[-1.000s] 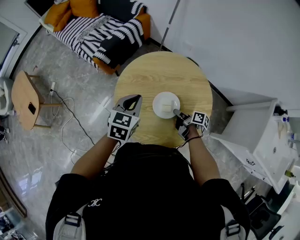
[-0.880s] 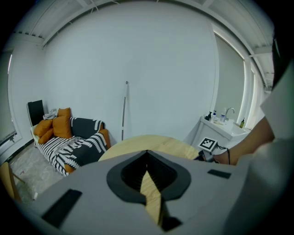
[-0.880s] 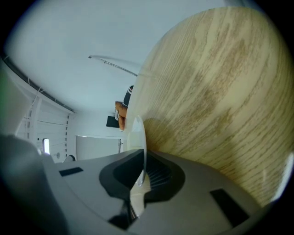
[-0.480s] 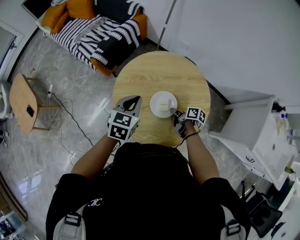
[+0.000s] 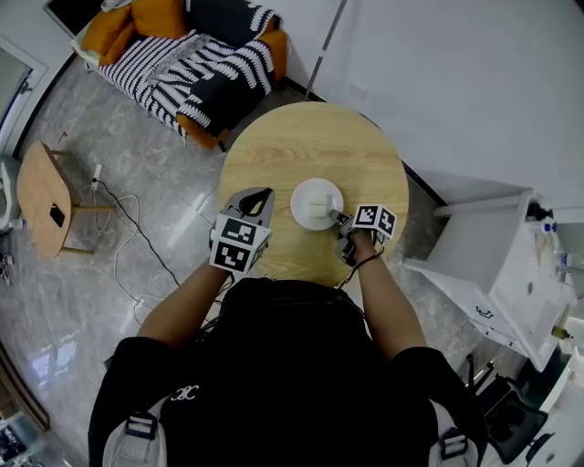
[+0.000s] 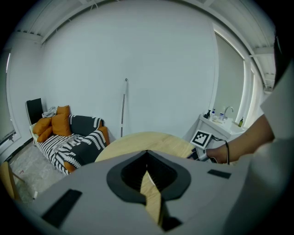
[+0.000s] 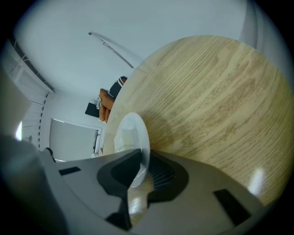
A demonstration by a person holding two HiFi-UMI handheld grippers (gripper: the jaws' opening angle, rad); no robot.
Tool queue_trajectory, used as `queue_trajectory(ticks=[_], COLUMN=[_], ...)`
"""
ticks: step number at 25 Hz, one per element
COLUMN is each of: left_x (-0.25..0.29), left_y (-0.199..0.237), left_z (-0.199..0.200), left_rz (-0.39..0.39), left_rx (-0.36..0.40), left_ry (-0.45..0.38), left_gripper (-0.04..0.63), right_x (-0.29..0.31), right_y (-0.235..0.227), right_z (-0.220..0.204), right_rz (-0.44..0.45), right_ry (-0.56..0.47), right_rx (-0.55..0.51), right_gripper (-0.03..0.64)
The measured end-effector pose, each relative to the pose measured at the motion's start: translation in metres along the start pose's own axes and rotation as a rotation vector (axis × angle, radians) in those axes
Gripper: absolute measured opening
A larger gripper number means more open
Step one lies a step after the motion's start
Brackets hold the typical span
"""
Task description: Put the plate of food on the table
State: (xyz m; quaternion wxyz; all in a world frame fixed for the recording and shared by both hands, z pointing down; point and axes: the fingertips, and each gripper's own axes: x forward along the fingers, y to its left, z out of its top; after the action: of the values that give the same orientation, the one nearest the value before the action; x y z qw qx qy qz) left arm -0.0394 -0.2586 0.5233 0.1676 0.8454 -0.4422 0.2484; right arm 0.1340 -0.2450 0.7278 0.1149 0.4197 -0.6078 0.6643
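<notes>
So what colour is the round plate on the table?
White; the round plate shows best in the head view.

Grey marble floor (image 5: 137, 137), glossy with reflected light. Far left stands a sofa (image 5: 279, 44) with orange cushions (image 5: 162, 14) and a striped throw (image 5: 173, 68). A wooden stool (image 5: 41, 196) sits left. White wall (image 5: 456, 82) far right, white cabinet (image 5: 502, 264) right.

Bright, even daylight; strong fisheye bending at edges.
</notes>
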Motion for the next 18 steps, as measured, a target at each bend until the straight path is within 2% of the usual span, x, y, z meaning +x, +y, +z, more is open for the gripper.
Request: queue_trajectory(ticks=[7,12,15,18], left_x=[-0.003,-0.003,-0.002,-0.001], left_y=[0.000,-0.005,-0.008,-0.014], left_z=[0.001,-0.001,-0.003,-0.003], left_rz=[0.000,-0.018,-0.030,-0.040], left_rx=[0.002,0.009,0.015,0.025], left_ry=[-0.005,-0.001,0.003,0.005], left_gripper=[0.008,0.008,0.008,0.008], right_x=[-0.001,-0.013,-0.016,-0.018], right_y=[-0.003,-0.014,-0.017,-0.016], right_z=[0.002,0.004,0.004,0.001], right_rz=[-0.042,-0.154,-0.244,-0.331], right_ry=[-0.020,-0.052,-0.050,-0.066], right_rx=[0.054,0.088,0.015,-0.128], right_gripper=[0.061,0.068,0.085,0.107])
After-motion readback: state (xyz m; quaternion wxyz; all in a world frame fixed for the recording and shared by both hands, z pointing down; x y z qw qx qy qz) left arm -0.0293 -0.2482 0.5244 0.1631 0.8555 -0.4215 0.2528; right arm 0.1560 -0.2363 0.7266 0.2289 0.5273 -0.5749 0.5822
